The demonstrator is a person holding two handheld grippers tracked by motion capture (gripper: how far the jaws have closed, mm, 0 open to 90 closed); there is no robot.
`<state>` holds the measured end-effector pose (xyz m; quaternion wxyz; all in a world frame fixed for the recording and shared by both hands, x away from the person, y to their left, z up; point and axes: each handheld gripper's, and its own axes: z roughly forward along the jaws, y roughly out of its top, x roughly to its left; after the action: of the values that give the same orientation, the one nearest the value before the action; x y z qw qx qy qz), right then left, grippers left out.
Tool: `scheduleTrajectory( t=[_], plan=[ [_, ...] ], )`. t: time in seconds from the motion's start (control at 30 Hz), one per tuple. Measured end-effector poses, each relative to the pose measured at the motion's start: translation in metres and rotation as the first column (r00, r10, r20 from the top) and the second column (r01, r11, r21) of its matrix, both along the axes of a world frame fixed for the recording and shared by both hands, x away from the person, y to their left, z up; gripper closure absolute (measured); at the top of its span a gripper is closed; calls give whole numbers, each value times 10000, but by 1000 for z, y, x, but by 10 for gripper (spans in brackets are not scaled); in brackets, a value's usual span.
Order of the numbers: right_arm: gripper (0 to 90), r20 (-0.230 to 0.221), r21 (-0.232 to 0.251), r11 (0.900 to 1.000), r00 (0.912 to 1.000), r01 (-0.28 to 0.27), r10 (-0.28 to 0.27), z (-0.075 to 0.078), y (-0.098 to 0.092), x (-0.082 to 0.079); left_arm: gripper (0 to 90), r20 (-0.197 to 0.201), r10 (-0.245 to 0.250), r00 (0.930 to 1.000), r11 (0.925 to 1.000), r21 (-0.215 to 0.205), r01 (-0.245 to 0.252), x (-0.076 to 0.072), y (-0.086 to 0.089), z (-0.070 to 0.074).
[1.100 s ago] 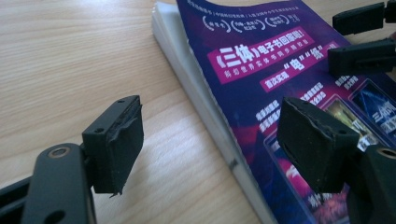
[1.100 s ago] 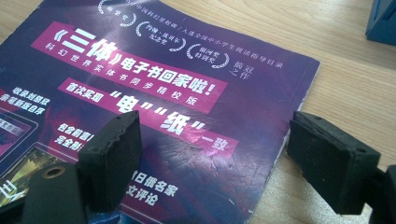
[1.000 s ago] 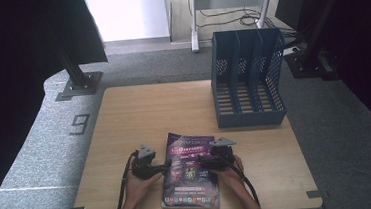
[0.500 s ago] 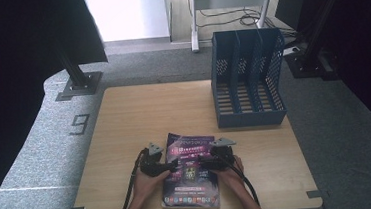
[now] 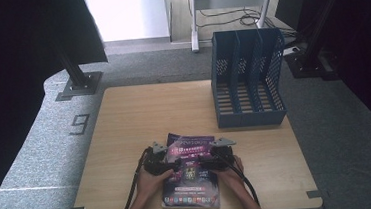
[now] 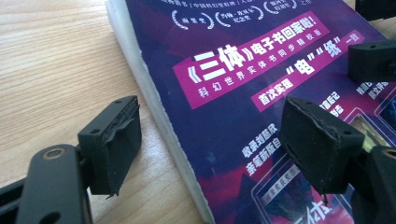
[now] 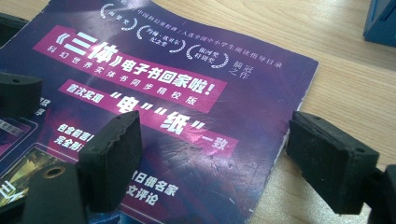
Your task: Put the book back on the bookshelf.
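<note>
Left gripper view first: the left gripper (image 6: pixel 210 140) stands wide, one jaw over bare table (image 6: pixel 56 60), the other above the purple cover, straddling the book's (image 6: pixel 243 60) page edge without gripping it. Over in the right gripper view, the mirror image: the right gripper (image 7: pixel 212 154) is spread just as wide across the book's (image 7: pixel 187 93) opposite long edge, one jaw over the cover, one over wood.

From the high view, the left gripper (image 5: pixel 163 159) and right gripper (image 5: pixel 216 154) flank the book (image 5: pixel 191 176), which lies flat at the table's (image 5: pixel 139 113) near edge, long axis running away from the person. Each edge sits right between its gripper's jaws, neither hand nearer. The blue file rack (image 5: pixel 247 79) waits well apart at the far right, so the right side has the shorter way there, I'd judge.
</note>
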<state>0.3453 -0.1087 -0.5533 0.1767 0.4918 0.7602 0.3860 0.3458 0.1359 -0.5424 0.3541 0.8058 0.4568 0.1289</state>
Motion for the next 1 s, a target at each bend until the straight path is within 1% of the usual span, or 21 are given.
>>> scheduleTrajectory(
  t=[0.07,0.17,0.33,0.4,0.47,0.5,0.53,0.57,0.7,0.73,1.0],
  plan=[
    [177,14,7,10000,10000,12,-12,0,0,0,212,-14,-13,10000,10000,7,13,1,-1,0],
    [177,5,1,10000,10000,14,-14,0,0,0,210,-112,-1,9999,9999,-129,-1,2,-1,-1],
    [177,10,-2,10000,10000,23,-23,0,0,0,193,-93,68,9999,10000,-54,-69,2,-5,-1],
    [177,12,-2,10000,10000,25,-25,0,0,0,191,-103,130,9999,9999,-102,-131,2,-5,-1],
    [178,17,-5,10000,10000,27,-27,0,0,0,192,-200,248,9995,9992,-294,-254,3,-5,0],
    [177,21,-13,10000,10000,30,-30,0,0,0,202,-277,347,9990,9983,-454,-360,3,-4,0],
    [177,21,-13,10000,10000,30,-30,0,0,0,210,-277,347,9990,9983,-454,-360,3,-4,0],
    [178,27,-14,10000,10000,33,-33,0,0,0,210,-336,394,9987,9974,-593,-414,4,-3,0],
    [178,24,-25,10000,10000,21,-21,0,0,0,243,-560,579,9968,9903,-1230,-644,5,3,0],
    [178,29,-19,10000,10000,35,-35,0,0,0,248,-555,584,9967,9896,-1283,-651,5,4,0],
    [178,27,-24,10000,10000,34,-34,0,0,0,265,-522,644,9966,9897,-1245,-705,4,4,0]
  ],
)
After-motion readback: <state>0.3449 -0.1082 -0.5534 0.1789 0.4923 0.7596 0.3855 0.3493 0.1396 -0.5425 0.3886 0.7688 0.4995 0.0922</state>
